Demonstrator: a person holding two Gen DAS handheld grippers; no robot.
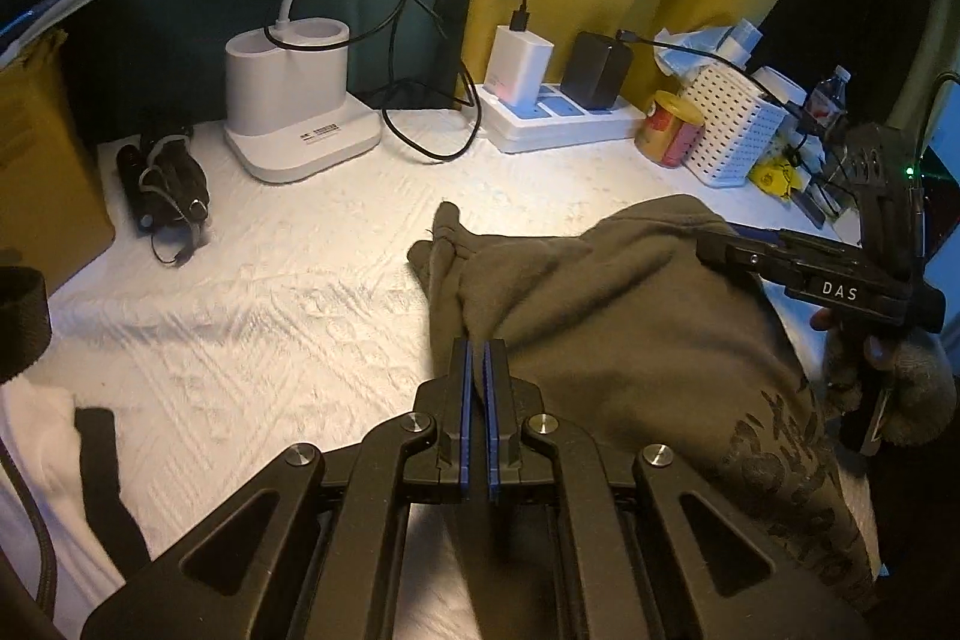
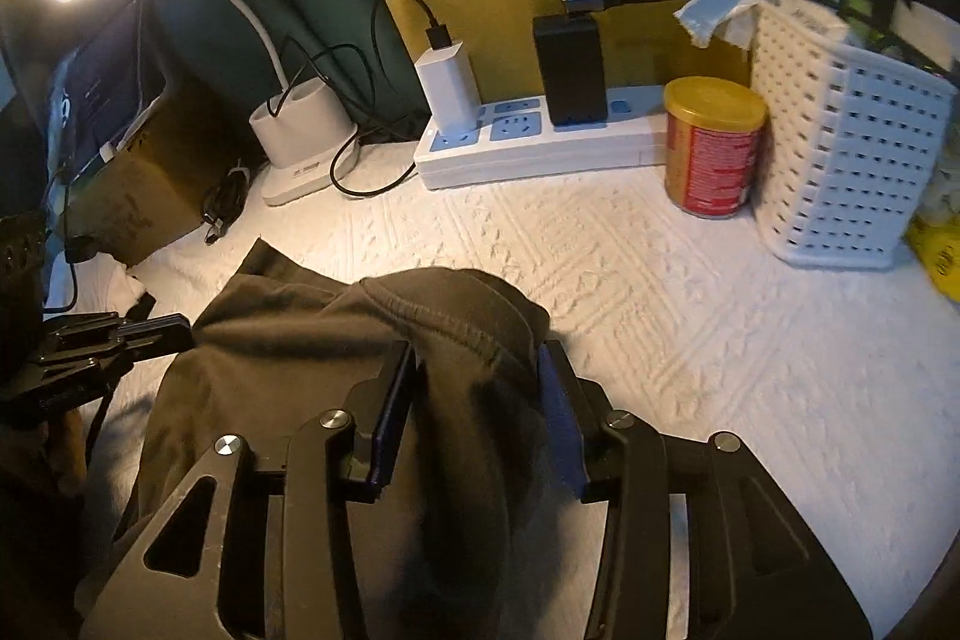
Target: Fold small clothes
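Note:
A dark olive garment with dark printed lettering lies bunched on the white textured cloth that covers the table. My left gripper is shut, its blue pads pinching the garment's near-left edge. In the right wrist view the garment humps up between the fingers of my right gripper. Those jaws stand half apart around a thick fold, with a gap beside the right pad. The left view shows the right gripper at the garment's far right, held by a gloved hand.
Along the back stand a white lamp base, a power strip with two chargers and cables, a red and gold can and a white perforated basket. A bundled black strap and a cardboard box sit at the left.

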